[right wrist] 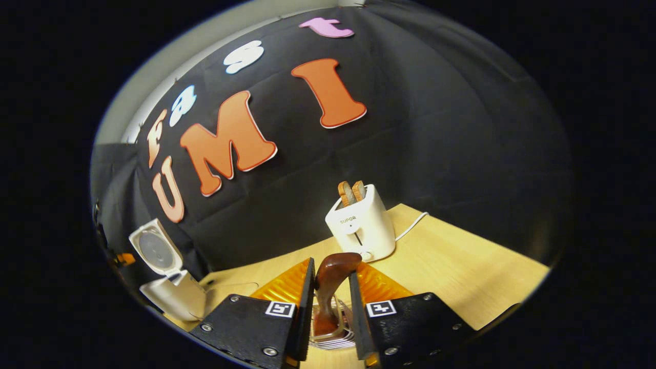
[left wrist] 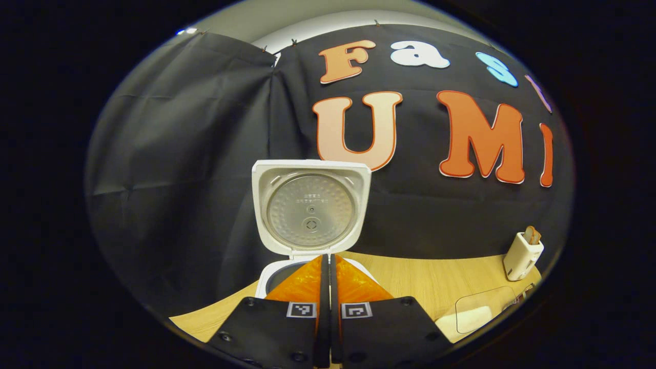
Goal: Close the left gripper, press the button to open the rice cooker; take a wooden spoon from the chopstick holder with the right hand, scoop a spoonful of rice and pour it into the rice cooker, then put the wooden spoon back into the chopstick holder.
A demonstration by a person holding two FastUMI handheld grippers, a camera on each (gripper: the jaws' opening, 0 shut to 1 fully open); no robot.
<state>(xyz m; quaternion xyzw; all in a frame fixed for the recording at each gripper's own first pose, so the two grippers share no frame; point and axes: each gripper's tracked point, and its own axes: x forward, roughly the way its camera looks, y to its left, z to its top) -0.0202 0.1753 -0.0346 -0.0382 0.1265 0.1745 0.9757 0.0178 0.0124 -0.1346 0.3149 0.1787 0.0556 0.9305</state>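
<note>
left claw [left wrist: 328, 287]: my fingers pressed together, empty, just in front of the rice cooker [left wrist: 307, 215], lid standing open | right claw [right wrist: 330, 297]: my fingers either side of the wooden spoon [right wrist: 332, 287], standing in the chopstick holder [right wrist: 333, 335]; cannot tell if they press it | toaster [right wrist: 361, 223] behind on the table [right wrist: 461, 277]
</note>
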